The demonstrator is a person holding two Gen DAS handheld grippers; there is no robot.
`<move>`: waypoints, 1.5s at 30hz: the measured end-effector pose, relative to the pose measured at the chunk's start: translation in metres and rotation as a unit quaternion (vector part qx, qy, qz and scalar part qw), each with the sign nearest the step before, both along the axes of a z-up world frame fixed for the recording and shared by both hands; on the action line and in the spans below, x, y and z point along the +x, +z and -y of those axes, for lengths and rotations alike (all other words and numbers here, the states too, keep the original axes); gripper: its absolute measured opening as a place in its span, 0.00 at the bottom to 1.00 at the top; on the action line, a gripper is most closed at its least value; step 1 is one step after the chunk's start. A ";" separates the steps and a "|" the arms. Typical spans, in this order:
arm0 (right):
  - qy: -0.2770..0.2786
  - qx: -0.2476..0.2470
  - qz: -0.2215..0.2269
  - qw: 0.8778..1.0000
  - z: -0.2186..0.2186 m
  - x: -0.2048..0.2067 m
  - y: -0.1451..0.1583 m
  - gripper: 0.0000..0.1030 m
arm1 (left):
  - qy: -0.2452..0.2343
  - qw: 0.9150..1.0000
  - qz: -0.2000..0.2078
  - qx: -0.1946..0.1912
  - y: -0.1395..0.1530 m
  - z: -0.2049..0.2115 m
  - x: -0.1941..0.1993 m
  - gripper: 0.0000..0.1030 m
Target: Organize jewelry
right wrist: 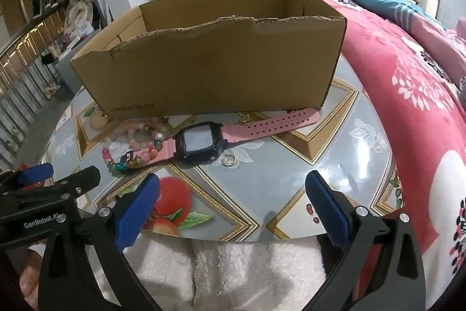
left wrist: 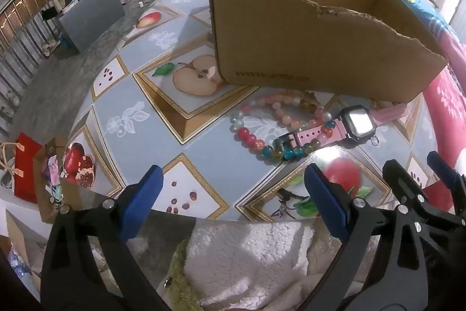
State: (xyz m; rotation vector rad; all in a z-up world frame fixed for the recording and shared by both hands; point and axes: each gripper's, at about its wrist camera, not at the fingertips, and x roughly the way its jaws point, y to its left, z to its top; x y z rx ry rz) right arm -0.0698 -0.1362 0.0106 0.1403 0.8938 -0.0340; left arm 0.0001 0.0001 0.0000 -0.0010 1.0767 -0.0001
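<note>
Both blue-padded black grippers, left gripper (left wrist: 233, 188) and right gripper (right wrist: 233, 194), hover with jaws spread wide, holding nothing. Just ahead of them on the fruit-patterned glossy table (right wrist: 291, 165) lie a pink-strapped square black watch (right wrist: 201, 142), multicoloured beaded bracelets (left wrist: 262, 121) under its buckle end, and a small metal ring (right wrist: 228, 160). Beyond stands an open torn-edged brown cardboard box (right wrist: 209, 66).

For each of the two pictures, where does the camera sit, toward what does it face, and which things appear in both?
Left wrist view: sits on the left tongs, angled down at the table; open blue pads, right tongs at right edge.
Right wrist view: sits on the right tongs, angled down toward the cardboard box; open pads, left tongs at left edge.
Shared: box, pink watch, bead bracelets, small ring, white fleece below.
</note>
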 end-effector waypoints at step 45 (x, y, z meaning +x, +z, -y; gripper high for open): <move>-0.003 -0.003 -0.005 1.000 0.000 0.006 0.006 0.95 | -0.001 1.000 0.004 0.008 0.003 0.003 0.001 0.91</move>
